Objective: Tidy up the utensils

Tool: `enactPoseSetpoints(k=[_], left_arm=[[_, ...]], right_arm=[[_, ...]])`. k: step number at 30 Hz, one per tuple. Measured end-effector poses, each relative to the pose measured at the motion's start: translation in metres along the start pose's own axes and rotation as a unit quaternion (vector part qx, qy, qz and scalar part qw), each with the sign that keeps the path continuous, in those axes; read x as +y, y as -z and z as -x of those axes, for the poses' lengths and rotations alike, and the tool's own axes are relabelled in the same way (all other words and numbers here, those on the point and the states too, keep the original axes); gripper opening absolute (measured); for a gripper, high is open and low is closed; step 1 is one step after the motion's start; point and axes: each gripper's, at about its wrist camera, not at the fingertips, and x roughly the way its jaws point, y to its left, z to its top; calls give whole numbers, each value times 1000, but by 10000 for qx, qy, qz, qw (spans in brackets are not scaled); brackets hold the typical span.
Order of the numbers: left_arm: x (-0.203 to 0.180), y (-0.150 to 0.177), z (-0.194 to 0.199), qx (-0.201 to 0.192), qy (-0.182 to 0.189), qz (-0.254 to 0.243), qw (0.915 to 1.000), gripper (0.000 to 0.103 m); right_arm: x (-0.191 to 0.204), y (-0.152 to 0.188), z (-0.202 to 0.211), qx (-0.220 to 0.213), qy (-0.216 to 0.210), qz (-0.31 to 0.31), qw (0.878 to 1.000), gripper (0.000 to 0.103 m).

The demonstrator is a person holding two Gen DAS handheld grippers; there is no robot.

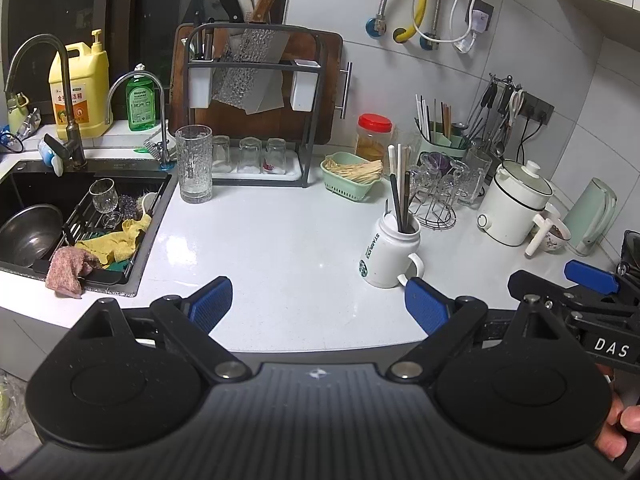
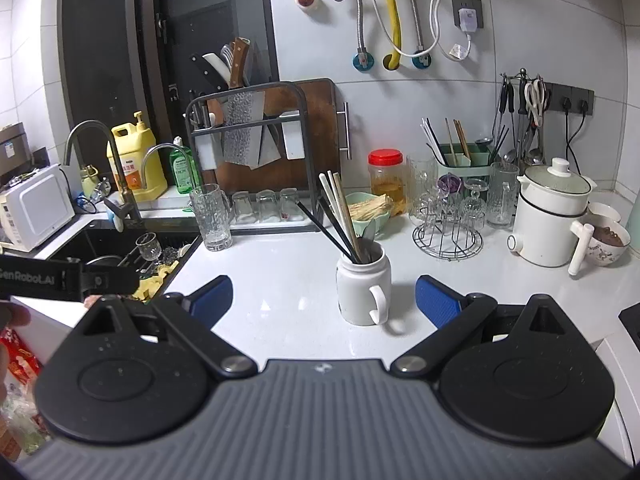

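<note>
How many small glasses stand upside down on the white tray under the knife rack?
3, in one row on the white tray: left glass, middle glass, right glass. The tall glass mug may hide more.

Countertop (image 1: 280,240) is looking like glossy white stone w/ fine speckle, reflecting light. Mug (image 2: 362,284) is showing smooth glazed white ceramic; chopsticks (image 2: 340,216) in it are looking matt, some black, some pale. Tall tumbler (image 1: 194,164) is reading as textured clear glass. Cutting board (image 1: 256,80) is showing dark wood grain; cleaver (image 1: 248,76) hammered shiny metal. Sink cloths (image 1: 100,244) are looking rough, woven. Gripper pads (image 1: 210,304) are showing ribbed blue rubber.
</note>
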Motion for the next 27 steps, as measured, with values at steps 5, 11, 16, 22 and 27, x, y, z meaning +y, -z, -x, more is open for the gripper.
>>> enactPoseSetpoints(k=[5,11,16,22,27], left_arm=[[-1,-2,1,-21,5,-17,10000,95],[-3,-5,-1,-21,33,-19,10000,95],[-4,-6,-3,-4,61,-40,10000,95],[-6,-8,-8,93,53,-50,9999,95],[-5,-10,-15,167,63,10,9998,95]], right_arm=[[2,0,1,-19,26,28,10000,99],[0,-2,1,-17,91,27,10000,99],[-4,0,-1,19,117,-1,9999,99],[-9,3,-2,112,187,-110,9997,99],[-11,4,-6,193,186,-82,9996,99]])
